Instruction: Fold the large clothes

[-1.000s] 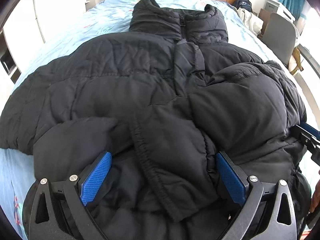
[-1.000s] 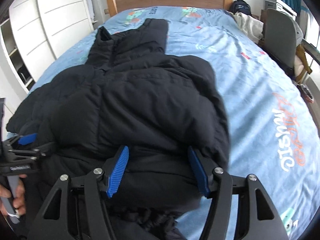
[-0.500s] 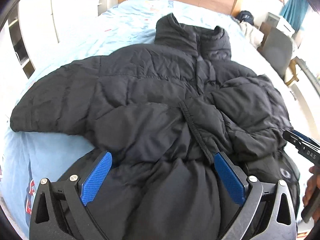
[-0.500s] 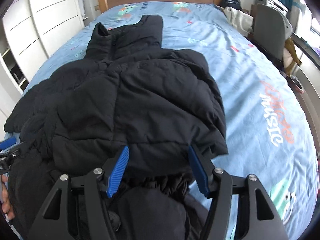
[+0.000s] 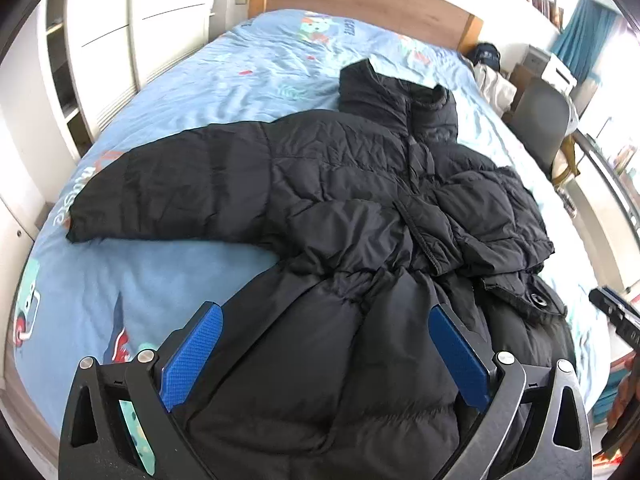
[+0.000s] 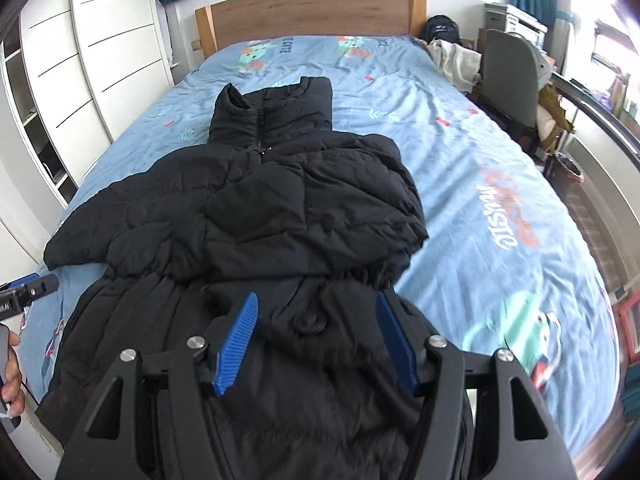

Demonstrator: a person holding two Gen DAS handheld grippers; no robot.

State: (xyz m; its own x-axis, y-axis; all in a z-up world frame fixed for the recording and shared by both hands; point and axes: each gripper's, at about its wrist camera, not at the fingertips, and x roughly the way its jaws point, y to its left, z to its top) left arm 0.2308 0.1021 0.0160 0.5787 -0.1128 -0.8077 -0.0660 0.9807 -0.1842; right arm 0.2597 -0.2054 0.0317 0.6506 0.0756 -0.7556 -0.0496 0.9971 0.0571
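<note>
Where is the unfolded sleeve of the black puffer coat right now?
In the left wrist view, the unfolded sleeve lies stretched out leftward across the light blue printed bedsheet, toward the white wardrobe side of the bed.

We see more of the bed sheet [image 5: 248, 80] in the left wrist view than a second ago, for the left gripper [image 5: 326, 350] now sits farther back and higher; the black jacket [image 5: 360, 208] no longer fills the frame; its left sleeve [image 5: 172, 196], earlier bunched close under the pads, now lies stretched out flat toward the left edge of the bed; the right sleeve [image 6: 336, 208] lies folded across the chest; in the right wrist view the right gripper [image 6: 320, 334] has likewise drawn back toward the near hem, so the collar [image 6: 272, 112] sits farther off and the headboard [image 6: 312, 12] shows whole.
</note>
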